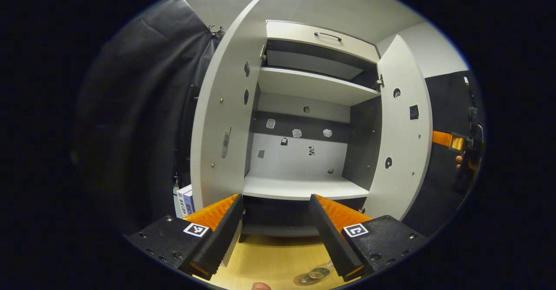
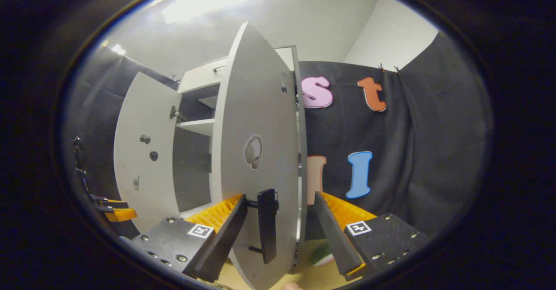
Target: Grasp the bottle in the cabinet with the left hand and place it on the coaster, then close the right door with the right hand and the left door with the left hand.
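In the left gripper view, the left gripper (image 1: 276, 233) hangs with jaws spread and empty before the open cabinet (image 1: 304, 86); its left door (image 1: 221, 120) stands at nine o'clock, the right door (image 1: 402, 125) at three. In the right gripper view, the right gripper (image 2: 280, 233) straddles the right door's handle (image 2: 267, 225), jaws apart. Whether the green thing (image 2: 321, 253) at five o'clock is the bottle, I cannot tell.

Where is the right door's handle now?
In the right gripper view, the handle is low on the right door, between the open right gripper's fingers.
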The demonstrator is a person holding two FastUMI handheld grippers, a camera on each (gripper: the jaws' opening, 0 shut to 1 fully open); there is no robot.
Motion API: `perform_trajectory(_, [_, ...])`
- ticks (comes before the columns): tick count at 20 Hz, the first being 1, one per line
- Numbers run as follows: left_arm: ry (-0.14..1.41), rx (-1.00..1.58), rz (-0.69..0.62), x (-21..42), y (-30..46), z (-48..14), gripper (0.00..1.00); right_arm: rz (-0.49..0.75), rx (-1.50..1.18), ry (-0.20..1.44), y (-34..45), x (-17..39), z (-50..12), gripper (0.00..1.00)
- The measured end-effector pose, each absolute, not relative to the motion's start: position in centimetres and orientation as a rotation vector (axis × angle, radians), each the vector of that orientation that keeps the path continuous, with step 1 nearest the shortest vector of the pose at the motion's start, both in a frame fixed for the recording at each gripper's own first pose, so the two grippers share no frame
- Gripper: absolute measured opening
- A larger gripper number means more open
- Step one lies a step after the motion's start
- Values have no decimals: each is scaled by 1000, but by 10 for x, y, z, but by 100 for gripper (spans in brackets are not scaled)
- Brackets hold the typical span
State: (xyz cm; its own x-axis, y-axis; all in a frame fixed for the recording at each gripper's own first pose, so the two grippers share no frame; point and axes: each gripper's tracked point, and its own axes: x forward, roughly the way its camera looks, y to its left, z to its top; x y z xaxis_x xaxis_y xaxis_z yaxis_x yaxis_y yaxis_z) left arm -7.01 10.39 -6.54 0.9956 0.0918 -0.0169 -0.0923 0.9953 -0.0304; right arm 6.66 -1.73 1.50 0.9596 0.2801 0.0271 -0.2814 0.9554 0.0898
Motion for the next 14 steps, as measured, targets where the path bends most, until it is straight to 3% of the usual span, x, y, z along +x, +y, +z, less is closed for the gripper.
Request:
perform_trajectory(3, [32, -24, 128, -82, 117, -68, 96, 319, 107, -13, -1, 70, 11, 93])
perform_trajectory(4, [34, -24, 140, -85, 121, -69, 96, 323, 111, -8, 2, 71, 10, 98])
perform_trajectory(14, [5, -12, 233, -107, 158, -52, 97, 384, 141, 20, 67, 105, 3, 98])
